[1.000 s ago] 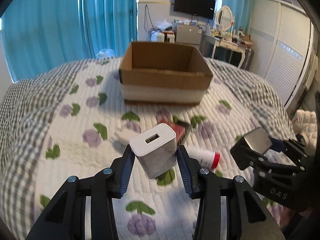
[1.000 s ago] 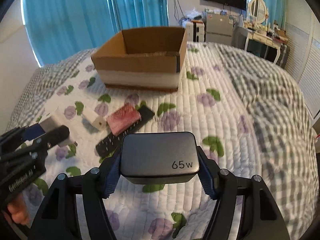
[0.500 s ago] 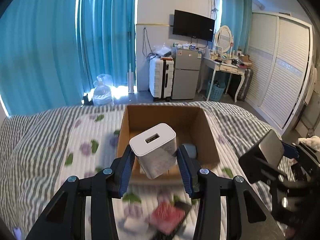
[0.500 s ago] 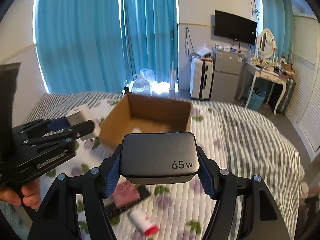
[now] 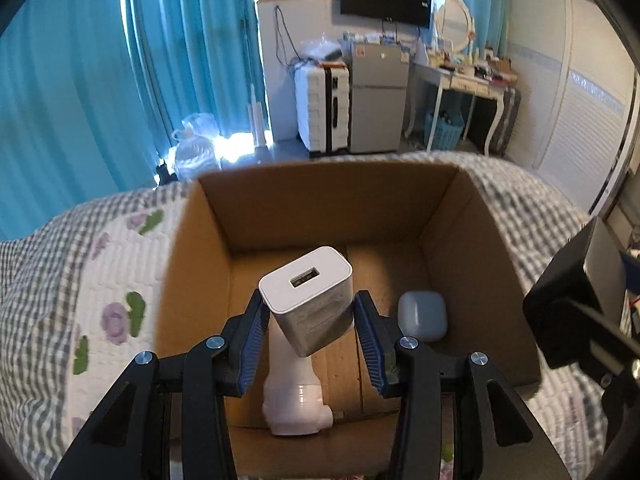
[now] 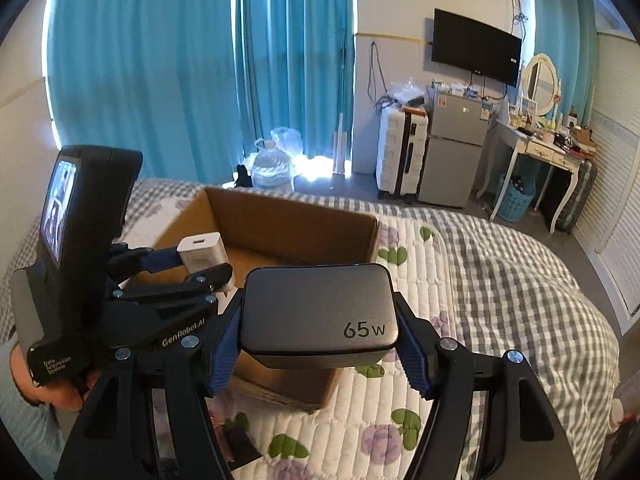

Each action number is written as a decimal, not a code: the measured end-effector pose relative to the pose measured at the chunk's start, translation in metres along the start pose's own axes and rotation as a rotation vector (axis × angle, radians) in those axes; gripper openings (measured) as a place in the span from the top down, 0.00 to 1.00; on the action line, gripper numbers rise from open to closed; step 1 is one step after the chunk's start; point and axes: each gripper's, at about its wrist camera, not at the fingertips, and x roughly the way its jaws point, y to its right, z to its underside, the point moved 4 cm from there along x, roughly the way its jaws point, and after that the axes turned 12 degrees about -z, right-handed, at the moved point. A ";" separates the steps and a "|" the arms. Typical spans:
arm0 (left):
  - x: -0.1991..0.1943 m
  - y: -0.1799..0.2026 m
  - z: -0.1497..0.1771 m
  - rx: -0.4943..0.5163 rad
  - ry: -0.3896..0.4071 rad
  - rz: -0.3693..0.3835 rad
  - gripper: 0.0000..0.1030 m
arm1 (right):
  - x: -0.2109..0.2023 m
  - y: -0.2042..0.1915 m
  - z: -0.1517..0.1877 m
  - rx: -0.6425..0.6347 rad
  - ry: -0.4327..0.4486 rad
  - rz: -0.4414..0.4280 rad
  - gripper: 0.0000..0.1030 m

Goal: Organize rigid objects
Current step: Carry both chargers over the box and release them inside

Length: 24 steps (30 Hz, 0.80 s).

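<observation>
My left gripper point(image 5: 308, 320) is shut on a white USB charger point(image 5: 310, 300) and holds it over the open cardboard box point(image 5: 332, 204). Inside the box lie a white bottle point(image 5: 294, 396) and a pale blue earbud case point(image 5: 422, 314). My right gripper point(image 6: 320, 340) is shut on a dark grey 65W charger point(image 6: 316, 312), held above the box's near right corner point(image 6: 304, 392). The left gripper with its white charger point(image 6: 202, 254) shows at left in the right wrist view. The right gripper's body point(image 5: 576, 304) shows at right in the left wrist view.
The box sits on a bed with a floral and checked quilt point(image 6: 500, 280). A dark flat object point(image 6: 240, 444) lies on the quilt below the box. Beyond the bed are blue curtains point(image 6: 160, 60), a suitcase point(image 6: 402, 152), a small fridge point(image 6: 456, 148) and a dressing table point(image 6: 540, 144).
Both grippers have risen from low over the quilt and moved forward to the box. The left one now hangs over the box's inside, the right one beside it.
</observation>
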 end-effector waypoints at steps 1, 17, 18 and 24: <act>0.005 0.003 0.003 0.013 -0.004 0.001 0.57 | 0.004 0.003 0.002 0.001 -0.008 0.003 0.35; -0.028 -0.064 -0.011 -0.079 0.111 -0.105 0.01 | 0.041 0.011 -0.040 -0.003 0.018 0.029 0.35; -0.030 -0.067 -0.010 -0.083 0.113 -0.112 0.01 | 0.048 0.010 -0.042 -0.004 0.014 0.027 0.35; -0.032 -0.094 -0.001 -0.117 0.115 -0.128 0.01 | 0.084 0.002 -0.038 0.020 -0.006 0.053 0.31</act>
